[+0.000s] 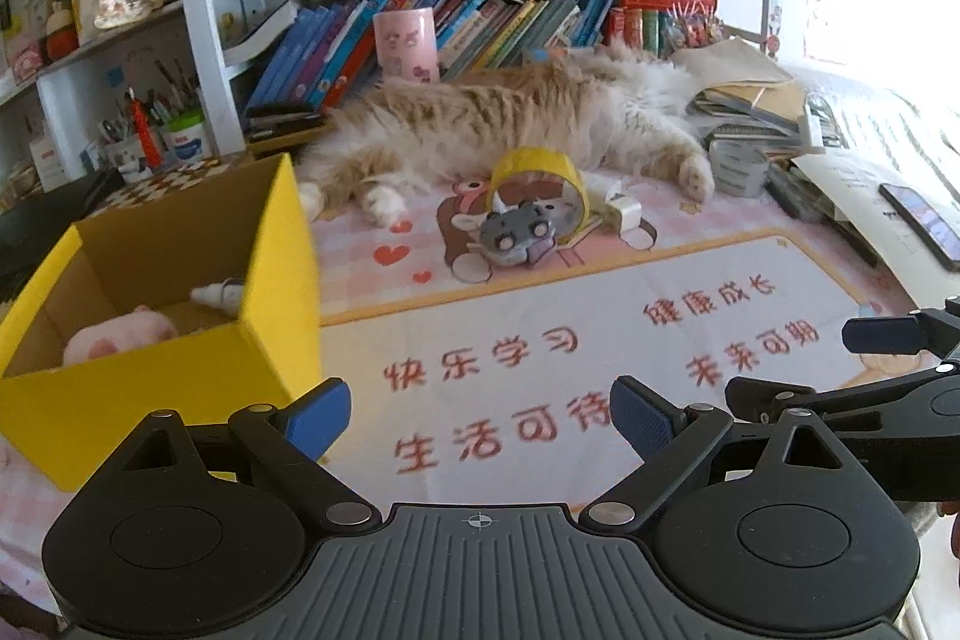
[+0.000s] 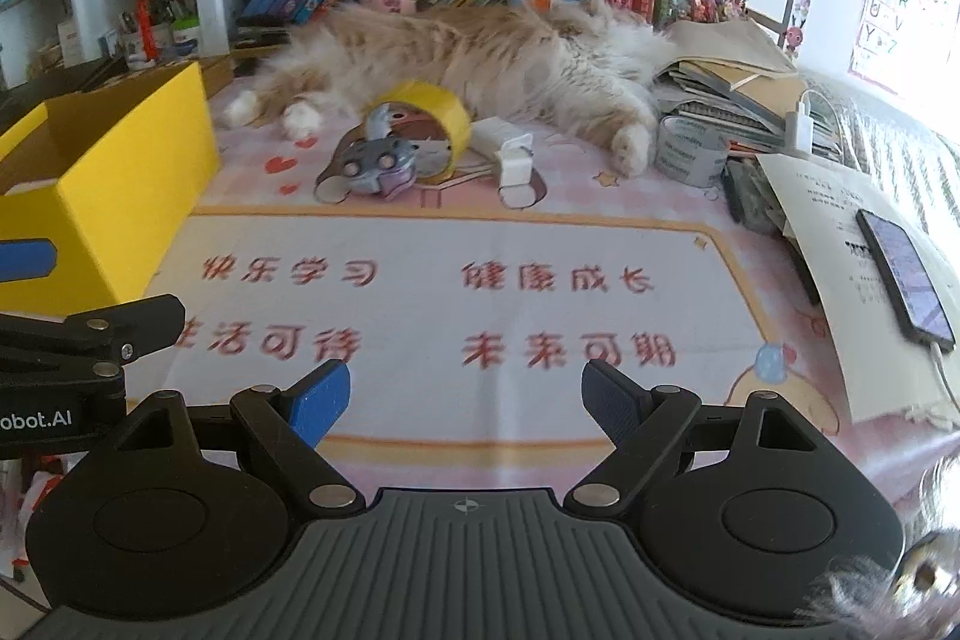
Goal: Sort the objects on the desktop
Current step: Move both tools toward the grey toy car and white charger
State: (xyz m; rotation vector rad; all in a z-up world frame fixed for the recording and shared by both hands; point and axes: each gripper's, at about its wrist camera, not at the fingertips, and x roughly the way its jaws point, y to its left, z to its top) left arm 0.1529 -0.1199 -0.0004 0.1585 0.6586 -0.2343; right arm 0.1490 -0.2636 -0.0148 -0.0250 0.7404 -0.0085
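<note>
An open yellow cardboard box [image 1: 264, 244] stands at the left of the desk mat and holds a pink plush toy [image 1: 117, 337] and a small white object [image 1: 219, 293]; it also shows in the right wrist view [image 2: 138, 160]. A grey plush toy [image 1: 516, 235] [image 2: 378, 166] leans against a yellow tape roll [image 1: 540, 166] [image 2: 441, 103], with a small white holder [image 1: 624, 211] [image 2: 516, 160] beside them. My left gripper [image 1: 480, 415] is open and empty over the mat. My right gripper [image 2: 465, 397] is open and empty beside it.
An orange cat [image 1: 510, 118] [image 2: 480, 52] lies along the back of the desk behind the tape roll. A grey tape roll [image 2: 690, 148], stacked notebooks [image 2: 732, 94], papers and a phone [image 2: 906, 274] lie at the right. Bookshelves [image 1: 456, 28] stand behind.
</note>
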